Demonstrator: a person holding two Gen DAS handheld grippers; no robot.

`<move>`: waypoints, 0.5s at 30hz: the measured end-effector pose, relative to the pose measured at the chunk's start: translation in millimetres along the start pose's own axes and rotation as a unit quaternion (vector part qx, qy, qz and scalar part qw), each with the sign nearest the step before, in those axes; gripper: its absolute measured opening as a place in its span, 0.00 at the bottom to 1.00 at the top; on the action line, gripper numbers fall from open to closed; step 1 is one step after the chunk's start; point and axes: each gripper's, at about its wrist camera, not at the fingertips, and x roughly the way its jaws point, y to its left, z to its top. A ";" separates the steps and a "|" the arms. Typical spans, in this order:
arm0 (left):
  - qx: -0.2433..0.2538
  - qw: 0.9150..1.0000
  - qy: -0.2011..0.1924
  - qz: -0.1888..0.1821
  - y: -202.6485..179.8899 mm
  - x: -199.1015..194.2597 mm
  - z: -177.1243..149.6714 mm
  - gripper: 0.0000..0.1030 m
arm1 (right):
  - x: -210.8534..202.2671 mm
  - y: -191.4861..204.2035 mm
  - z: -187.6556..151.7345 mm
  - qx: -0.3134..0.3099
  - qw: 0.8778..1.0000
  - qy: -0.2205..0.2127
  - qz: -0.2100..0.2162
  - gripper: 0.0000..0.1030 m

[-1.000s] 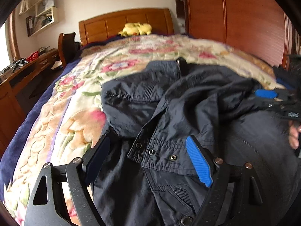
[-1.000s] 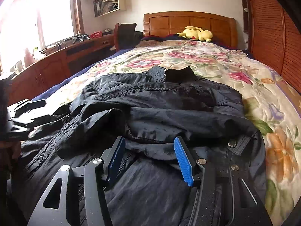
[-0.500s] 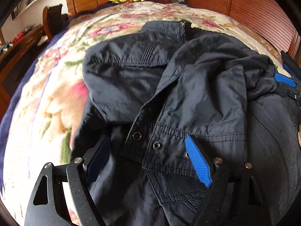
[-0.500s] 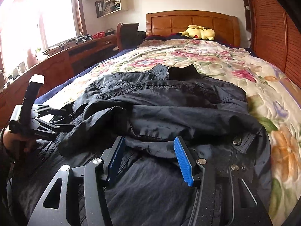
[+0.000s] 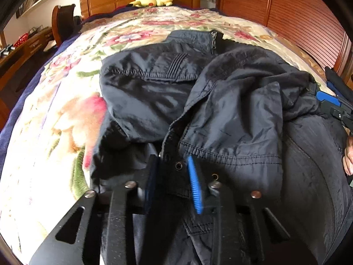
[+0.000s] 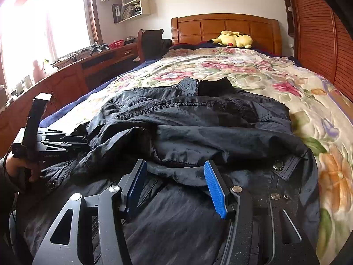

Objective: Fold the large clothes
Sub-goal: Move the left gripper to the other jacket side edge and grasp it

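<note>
A black jacket [image 5: 231,114] lies crumpled on the flowered bedspread [image 5: 66,121], collar toward the headboard. My left gripper [image 5: 173,167] points down at its near edge. Its jaws are closing, and a bunched strip of fabric with metal snaps sits squeezed between the pads. In the right wrist view the jacket [image 6: 198,137] spreads across the bed. There the left gripper [image 6: 72,139] bites the cloth at the left, held by a hand [image 6: 19,167]. My right gripper [image 6: 175,167] stands open low over the jacket, with a loose fold lying between its fingers. It shows too at the left wrist view's right edge [image 5: 326,92].
A yellow plush toy [image 6: 233,38] rests by the wooden headboard [image 6: 222,26]. A slatted wooden wardrobe [image 5: 297,22] runs along the bed's right side. A long desk [image 6: 77,77] with small items and a chair [image 6: 151,42] stand on the left under the window.
My left gripper tipped downward and came closer to the jacket's snap edge, and its jaws went from wide apart to narrow around that fabric. The right gripper stayed where it was.
</note>
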 end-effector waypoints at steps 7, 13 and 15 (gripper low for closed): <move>0.027 0.999 -0.041 0.000 -9.7 -17.0 -0.9 0.26 | 2.1 0.3 -0.4 0.002 1.000 0.002 0.001 0.54; 0.055 0.998 -0.026 0.030 -23.3 -13.0 -2.4 0.26 | 5.2 1.2 0.0 0.002 1.000 0.007 0.001 0.54; 0.051 0.998 -0.016 0.034 -22.2 -8.7 -2.6 0.27 | 5.9 1.3 0.1 0.002 1.000 0.008 0.001 0.54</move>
